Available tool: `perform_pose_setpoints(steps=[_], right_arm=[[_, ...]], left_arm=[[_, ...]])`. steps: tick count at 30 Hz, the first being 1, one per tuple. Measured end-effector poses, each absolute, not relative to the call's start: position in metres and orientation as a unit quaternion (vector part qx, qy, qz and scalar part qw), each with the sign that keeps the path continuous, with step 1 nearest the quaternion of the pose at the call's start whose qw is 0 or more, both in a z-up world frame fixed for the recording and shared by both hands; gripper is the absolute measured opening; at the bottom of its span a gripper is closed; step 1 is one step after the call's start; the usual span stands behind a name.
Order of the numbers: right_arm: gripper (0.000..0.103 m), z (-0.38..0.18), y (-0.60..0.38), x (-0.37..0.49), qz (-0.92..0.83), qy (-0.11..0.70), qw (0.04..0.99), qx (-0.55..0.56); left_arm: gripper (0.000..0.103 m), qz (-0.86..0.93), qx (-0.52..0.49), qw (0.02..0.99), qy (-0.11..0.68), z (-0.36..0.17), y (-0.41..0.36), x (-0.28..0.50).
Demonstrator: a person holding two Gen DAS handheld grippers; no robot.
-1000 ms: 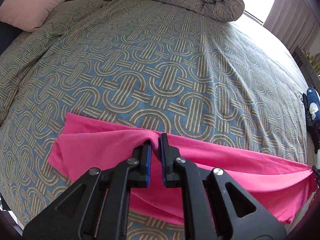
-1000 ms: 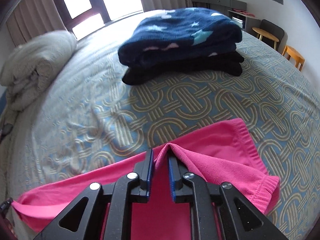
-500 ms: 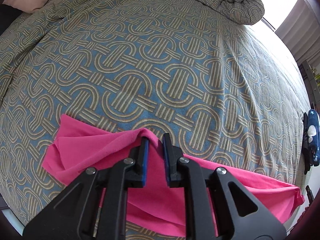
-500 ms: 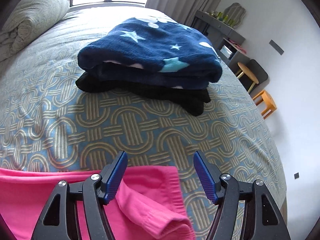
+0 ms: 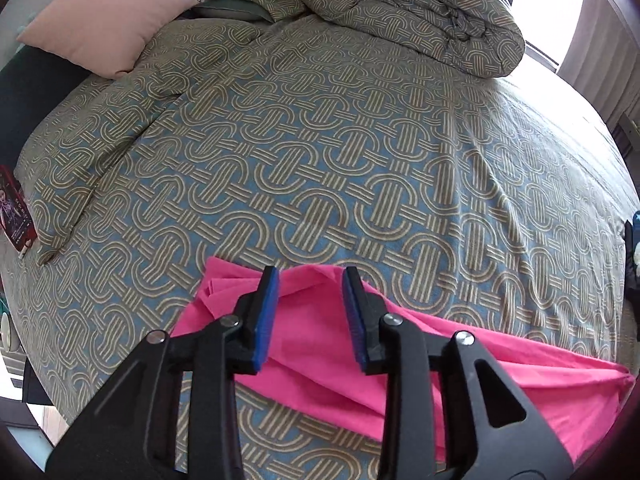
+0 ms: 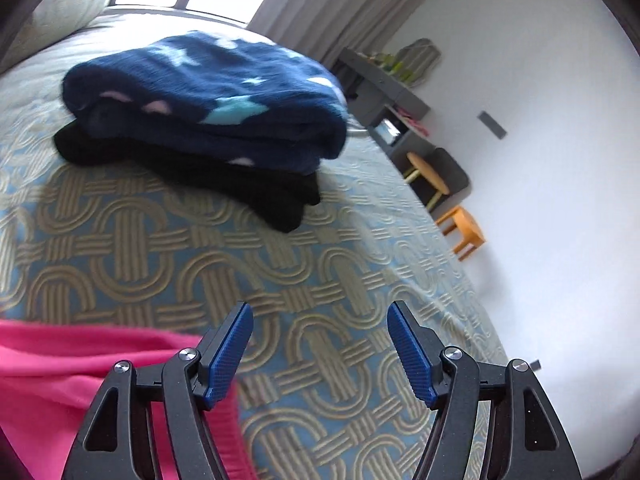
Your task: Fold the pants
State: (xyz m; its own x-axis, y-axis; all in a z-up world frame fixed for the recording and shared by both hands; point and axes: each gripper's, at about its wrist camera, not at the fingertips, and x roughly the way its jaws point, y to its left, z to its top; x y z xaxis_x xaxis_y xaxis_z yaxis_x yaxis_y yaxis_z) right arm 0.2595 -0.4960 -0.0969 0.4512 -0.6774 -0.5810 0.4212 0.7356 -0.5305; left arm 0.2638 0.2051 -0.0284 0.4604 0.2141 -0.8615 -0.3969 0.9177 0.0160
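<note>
The pink pants [image 5: 312,344] lie folded in a long strip on the patterned bedspread [image 5: 320,160], near the bed's front edge. My left gripper [image 5: 311,280] is open just above their far edge, with pink cloth showing between the blue pads [image 5: 266,320] but not pinched. In the right wrist view one end of the pants [image 6: 80,380] lies at the lower left. My right gripper [image 6: 320,316] is wide open and empty over the bare bedspread [image 6: 304,280], to the right of that end.
A folded navy star blanket [image 6: 208,92] sits on folded black clothes [image 6: 208,176] further up the bed. A bunched duvet [image 5: 400,12] and a pink pillow [image 5: 108,20] lie at the head. Stools [image 6: 460,232] and a grey shelf [image 6: 384,96] stand past the bed's right edge.
Both grippers have let go of the pink pants: the right opened first and swung away to the right, the left has just opened. The pants now rest on the bed.
</note>
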Motion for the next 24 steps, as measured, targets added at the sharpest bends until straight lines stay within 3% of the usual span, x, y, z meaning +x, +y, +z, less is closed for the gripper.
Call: perform_pose_setpoints(steps=[5, 10, 17, 21, 24], right_arm=[[0.072, -0.066, -0.490, 0.218, -0.222, 0.397, 0.888, -0.060], [0.073, -0.073, -0.480, 0.189, -0.167, 0.448, 0.876, -0.061], [0.074, -0.121, -0.498, 0.228, -0.239, 0.485, 0.838, -0.078], [0.074, -0.104, -0.490, 0.226, -0.269, 0.455, 0.849, -0.011], [0.074, -0.081, -0.455, 0.218, -0.261, 0.417, 0.868, -0.062]], left_arm=[[0.046, 0.158, -0.026, 0.862, 0.481, -0.029, 0.182, 0.243], [0.046, 0.135, 0.036, 0.861, 0.488, -0.041, 0.161, 0.232], [0.046, 0.164, -0.020, 0.852, 0.496, -0.044, 0.200, 0.204], [0.048, 0.189, -0.040, 0.841, 0.505, -0.055, 0.232, 0.184], [0.048, 0.190, -0.064, 0.832, 0.518, -0.073, 0.247, 0.176]])
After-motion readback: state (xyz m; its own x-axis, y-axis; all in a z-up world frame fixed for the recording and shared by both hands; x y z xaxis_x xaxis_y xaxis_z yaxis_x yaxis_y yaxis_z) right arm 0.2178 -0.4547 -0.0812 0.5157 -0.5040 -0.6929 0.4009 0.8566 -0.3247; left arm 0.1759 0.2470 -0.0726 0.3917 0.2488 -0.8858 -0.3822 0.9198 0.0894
